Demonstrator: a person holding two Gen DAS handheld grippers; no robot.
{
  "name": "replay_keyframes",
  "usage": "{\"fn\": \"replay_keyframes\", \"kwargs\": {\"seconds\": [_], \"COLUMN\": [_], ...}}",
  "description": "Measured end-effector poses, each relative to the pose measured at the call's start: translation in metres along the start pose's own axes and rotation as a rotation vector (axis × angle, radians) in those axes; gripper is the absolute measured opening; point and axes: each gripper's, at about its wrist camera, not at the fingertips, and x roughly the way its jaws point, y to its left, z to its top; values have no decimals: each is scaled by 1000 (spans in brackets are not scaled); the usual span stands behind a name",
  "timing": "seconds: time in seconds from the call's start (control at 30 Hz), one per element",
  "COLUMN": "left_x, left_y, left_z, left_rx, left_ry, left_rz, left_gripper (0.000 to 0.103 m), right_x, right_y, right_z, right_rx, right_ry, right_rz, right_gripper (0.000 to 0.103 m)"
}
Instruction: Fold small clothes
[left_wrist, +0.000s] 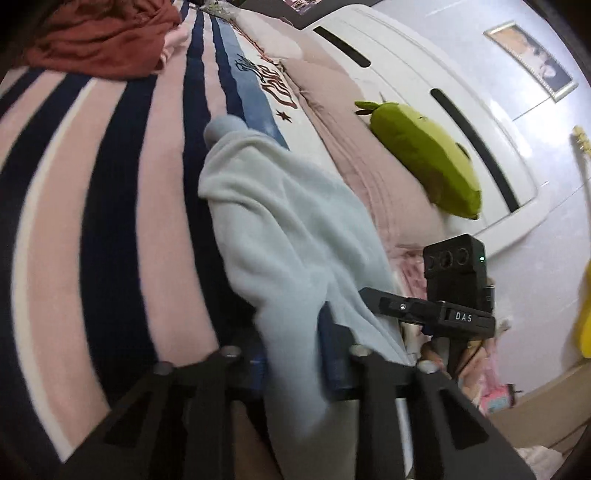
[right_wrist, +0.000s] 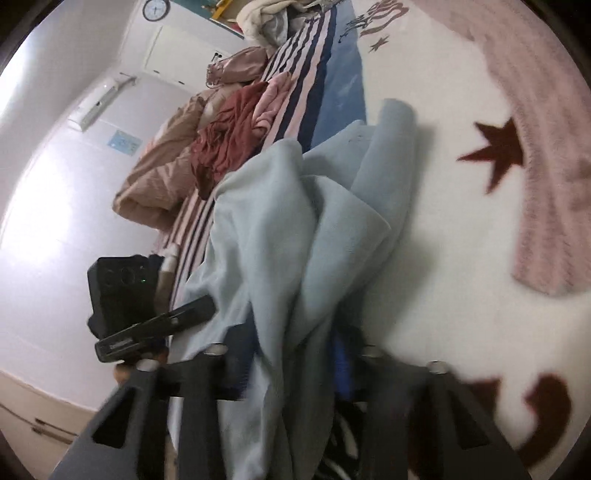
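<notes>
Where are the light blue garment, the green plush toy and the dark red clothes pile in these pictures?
light blue garment (left_wrist: 280, 221): left wrist view, on its middle folds.
green plush toy (left_wrist: 424, 155): left wrist view, on its body.
dark red clothes pile (right_wrist: 229, 144): right wrist view, on its crumpled middle.

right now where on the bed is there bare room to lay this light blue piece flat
Bare: the white blanket patch between the light blue garment and the pink strip. Crowded: the striped end, under the red clothes pile; the green plush fills the headboard side.
</notes>
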Motion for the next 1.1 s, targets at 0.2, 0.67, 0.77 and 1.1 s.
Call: {"fn": "replay_keyframes", "kwargs": {"seconds": [0.2, 0.67, 0.77, 1.1], "left_x": [-49, -285, -343, -479], "left_y": [-49, -121, -124, -98], "left_z": [8, 23, 10, -40], "left_rx": [144, 300, 284, 181], "left_ry": [-85, -415, -475, -607], "left_rz": [75, 368, 461, 633], "left_gripper": [13, 12, 12, 12], "right_x": [-18, 4, 26, 111], "right_y": [43, 282, 336, 469], "right_z": [6, 45, 42, 6], "right_rx": [-73, -477, -562, -695], "right_ry": [-85, -120, -90, 65], "right_rz": [72, 267, 305, 433], "right_gripper": [18, 18, 18, 18]}}
